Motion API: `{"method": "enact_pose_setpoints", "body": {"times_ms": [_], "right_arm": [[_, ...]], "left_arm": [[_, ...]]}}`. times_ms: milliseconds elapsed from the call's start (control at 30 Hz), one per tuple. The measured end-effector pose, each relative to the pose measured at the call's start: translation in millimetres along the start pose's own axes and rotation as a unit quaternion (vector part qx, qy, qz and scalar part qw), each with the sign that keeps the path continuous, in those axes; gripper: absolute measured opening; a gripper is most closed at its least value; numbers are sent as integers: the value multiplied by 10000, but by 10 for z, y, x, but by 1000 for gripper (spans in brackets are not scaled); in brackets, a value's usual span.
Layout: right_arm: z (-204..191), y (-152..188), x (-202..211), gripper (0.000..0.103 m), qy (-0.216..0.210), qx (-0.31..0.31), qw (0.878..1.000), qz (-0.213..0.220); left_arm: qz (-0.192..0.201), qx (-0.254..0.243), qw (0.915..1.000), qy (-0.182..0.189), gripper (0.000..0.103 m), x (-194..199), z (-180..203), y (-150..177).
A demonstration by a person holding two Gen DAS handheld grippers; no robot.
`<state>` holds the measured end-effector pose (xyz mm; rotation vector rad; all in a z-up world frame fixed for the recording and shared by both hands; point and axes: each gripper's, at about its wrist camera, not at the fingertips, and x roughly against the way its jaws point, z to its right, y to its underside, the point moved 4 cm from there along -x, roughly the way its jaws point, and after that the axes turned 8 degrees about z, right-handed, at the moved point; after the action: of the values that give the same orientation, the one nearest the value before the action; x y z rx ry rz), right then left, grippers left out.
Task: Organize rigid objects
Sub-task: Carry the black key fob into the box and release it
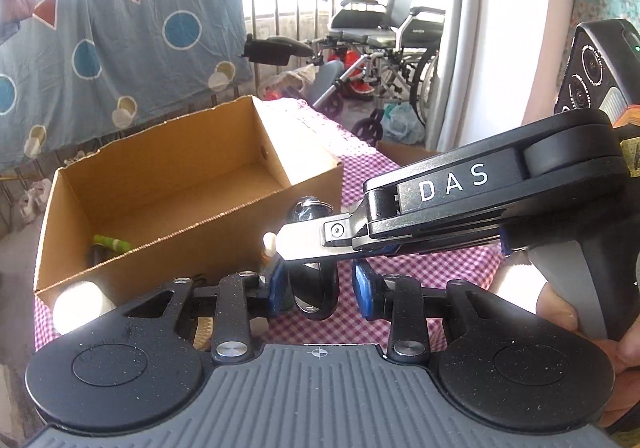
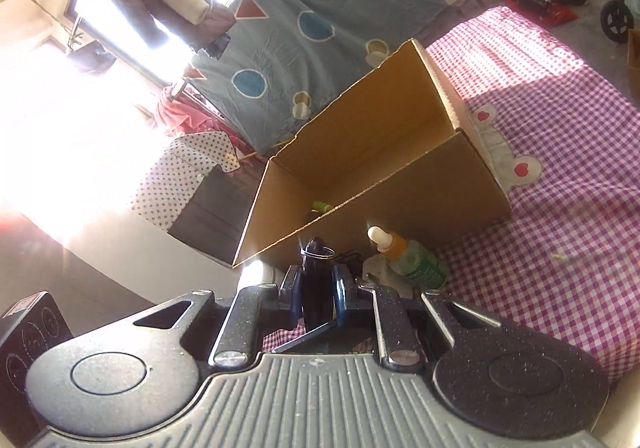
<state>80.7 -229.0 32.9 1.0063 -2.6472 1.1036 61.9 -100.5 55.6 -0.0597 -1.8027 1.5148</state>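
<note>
2 grippers bear on 1 black key fob (image 2: 316, 288), held just in front of the cardboard box (image 1: 160, 176). Right gripper (image 2: 316, 290) pinches it firmly; left gripper (image 1: 320, 288) straddles its lower end, pad contact unclear. Risk: opposed pulls may twist it loose onto the checked cloth (image 2: 540, 248) short of the box, beside the dropper bottle (image 2: 412, 260).

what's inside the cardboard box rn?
The cardboard box holds a green item and something dark beside it in the near-left corner. The front wall hides the floor along it.
</note>
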Motion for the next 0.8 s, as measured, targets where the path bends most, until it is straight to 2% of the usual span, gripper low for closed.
{"method": "enact_pose_setpoints", "body": {"times_ms": [167,300,400,567,667,800], "right_arm": [[-399,-295,-482,18,-443,307,9975,-452],[-504,-520,-1034,18,-572,125,9927,-1051],[-503,-659,-1515,18,-444,41,9873,-1524],[-383,-813,-2272,18,-80,-90,9758,-2184],[-308,-867,-2630,18,142,32,9704,-2409],[-177,-891,-3006,18,438,203,9651,-2574]], "left_arm": [[86,225,9987,-453,34,30,-447,-241],[-157,561,9963,-629,34,-191,-880,-387],[-441,841,9936,-613,34,-452,-1179,-453],[-1008,1455,9827,-550,34,-868,-1660,-452],[-1292,1697,9747,-670,35,-1100,-1872,-403],[-1572,1771,9670,-942,35,-1297,-2036,-354]]}}
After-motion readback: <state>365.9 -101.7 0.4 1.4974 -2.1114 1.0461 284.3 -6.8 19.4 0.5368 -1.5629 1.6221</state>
